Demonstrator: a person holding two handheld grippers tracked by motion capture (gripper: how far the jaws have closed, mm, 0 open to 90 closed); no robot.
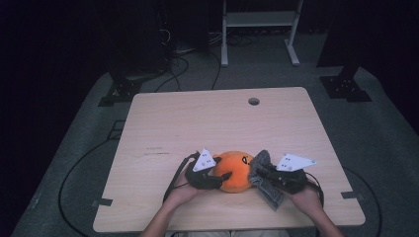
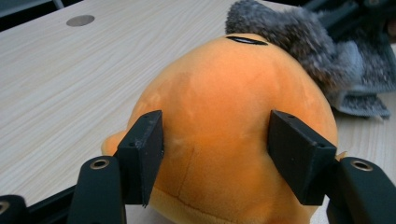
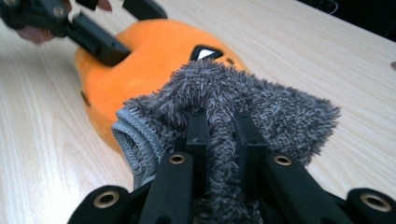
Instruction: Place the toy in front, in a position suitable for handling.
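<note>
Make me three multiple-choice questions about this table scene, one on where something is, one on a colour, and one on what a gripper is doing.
1. Where does the grey fuzzy cloth lie relative to the orange plush toy in the high view?
A. to its right, touching it
B. far off by the table's hole
C. under the table

2. What colour is the plush toy?
A. green
B. orange
C. white

3. What is the right gripper doing?
A. hanging open above the table
B. pinching a fold of the cloth
C. squeezing the toy

Answers:
1 A, the cloth sits against the toy's right side.
2 B, its fabric is plainly orange.
3 B, the right gripper view has its jaws close together with fuzzy cloth between them.
</note>
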